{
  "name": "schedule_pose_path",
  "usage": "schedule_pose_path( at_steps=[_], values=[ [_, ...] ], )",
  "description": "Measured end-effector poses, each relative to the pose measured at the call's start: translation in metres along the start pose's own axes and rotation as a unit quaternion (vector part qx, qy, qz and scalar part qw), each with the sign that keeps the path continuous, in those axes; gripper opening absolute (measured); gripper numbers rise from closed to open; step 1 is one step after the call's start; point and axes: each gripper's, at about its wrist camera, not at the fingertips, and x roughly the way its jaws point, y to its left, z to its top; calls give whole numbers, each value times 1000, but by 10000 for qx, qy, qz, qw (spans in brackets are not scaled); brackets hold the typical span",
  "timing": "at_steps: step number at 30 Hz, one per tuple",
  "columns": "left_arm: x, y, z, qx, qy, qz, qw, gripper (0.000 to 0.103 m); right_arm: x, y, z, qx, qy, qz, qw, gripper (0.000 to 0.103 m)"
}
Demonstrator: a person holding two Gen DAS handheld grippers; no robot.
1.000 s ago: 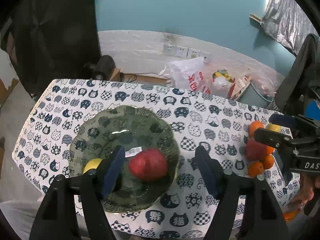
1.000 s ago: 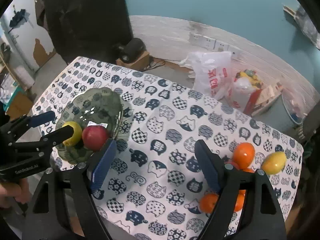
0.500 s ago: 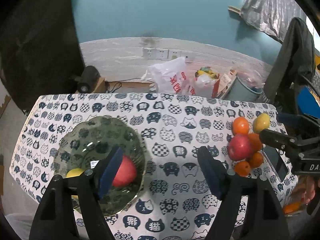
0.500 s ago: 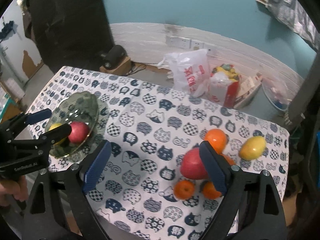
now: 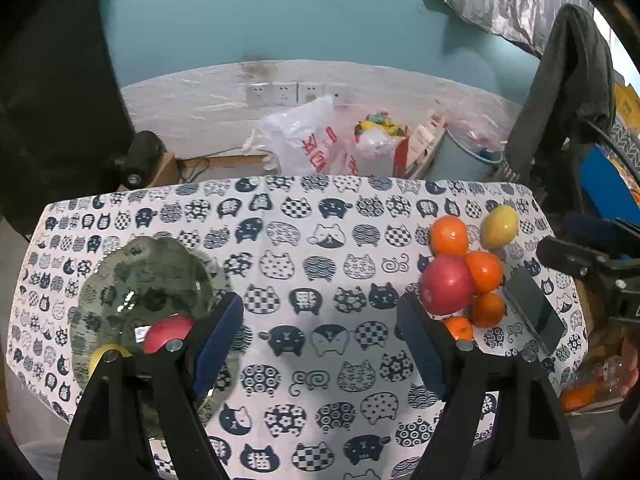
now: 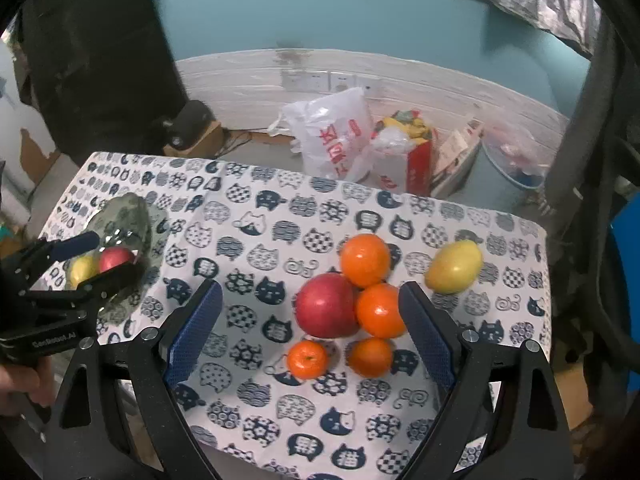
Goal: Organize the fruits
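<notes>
A green glass plate sits at the table's left and holds a red apple and a yellow lemon; it also shows in the right wrist view. At the right lies a cluster: a big red apple, several oranges and a yellow lemon. My left gripper is open and empty above the table's middle. My right gripper is open and empty, with the red apple and oranges between its fingers from above.
The table wears a cat-print cloth. A dark phone-like slab lies right of the fruit cluster. Behind the table stand plastic bags, a red box and a blue bin on the floor.
Both grippers have moved right and back from the plate. The fruit cluster has come between the right gripper's fingers. Both stay open.
</notes>
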Motion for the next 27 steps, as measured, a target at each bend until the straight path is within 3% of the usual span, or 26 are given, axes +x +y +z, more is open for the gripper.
schedule_pose_path(
  at_steps=[14, 27],
  values=[
    [24, -41, 10, 414, 233, -69, 9988, 82, 2, -50, -7, 300, 67, -309, 9990, 89],
    [65, -67, 17, 491, 601, -261, 9966, 86, 37, -96, -22, 675, 435, -539, 9953, 89]
  ],
)
